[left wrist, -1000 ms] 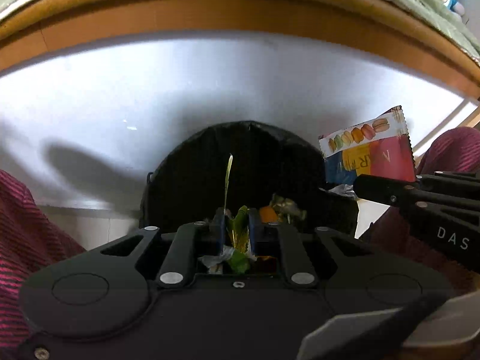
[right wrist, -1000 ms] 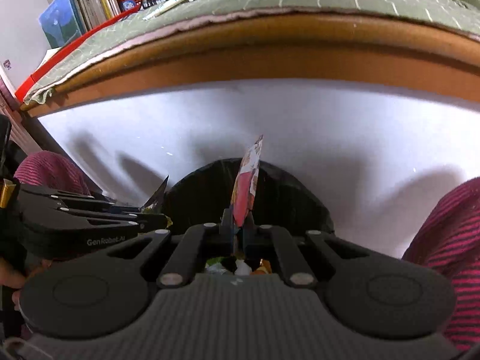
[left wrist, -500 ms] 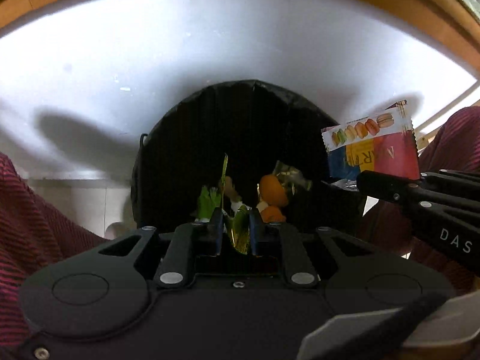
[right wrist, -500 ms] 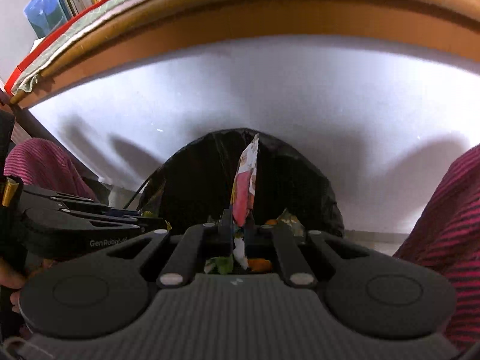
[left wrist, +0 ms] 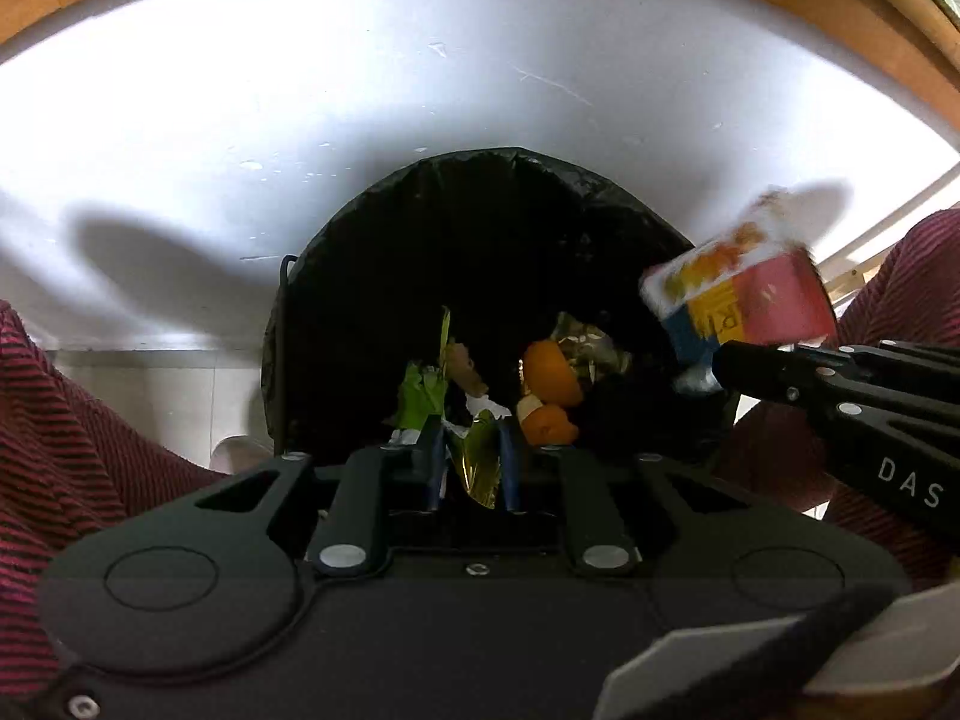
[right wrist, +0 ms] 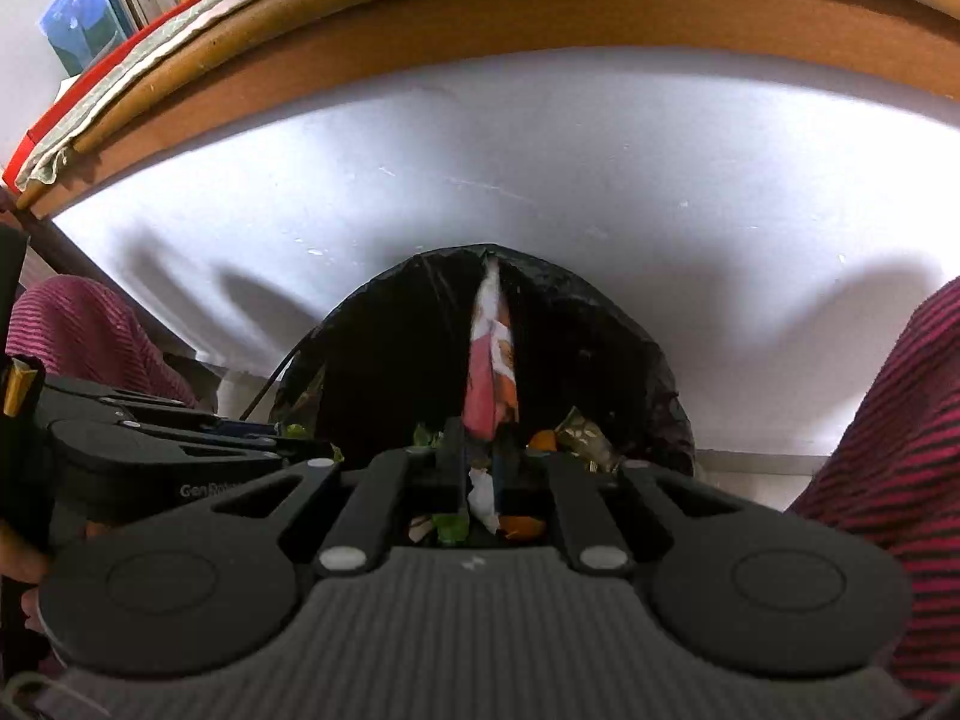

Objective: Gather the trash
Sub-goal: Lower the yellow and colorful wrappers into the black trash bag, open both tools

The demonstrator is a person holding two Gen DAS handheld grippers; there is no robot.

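Both grippers over black-lined bin (left wrist: 480, 252). Left gripper (left wrist: 471, 468) clenched on gold foil wrapper (left wrist: 480, 462); right gripper (right wrist: 480, 468) opening, macaron packet (right wrist: 492, 372) between jaws. Advisable: release fully above the bin's mouth, clear of the rim.

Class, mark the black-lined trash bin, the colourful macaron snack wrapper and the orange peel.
black-lined trash bin (left wrist: 480, 222): left wrist view, far inner wall.
colourful macaron snack wrapper (left wrist: 774, 306): left wrist view, red panel.
orange peel (left wrist: 549, 369): left wrist view, outer skin.
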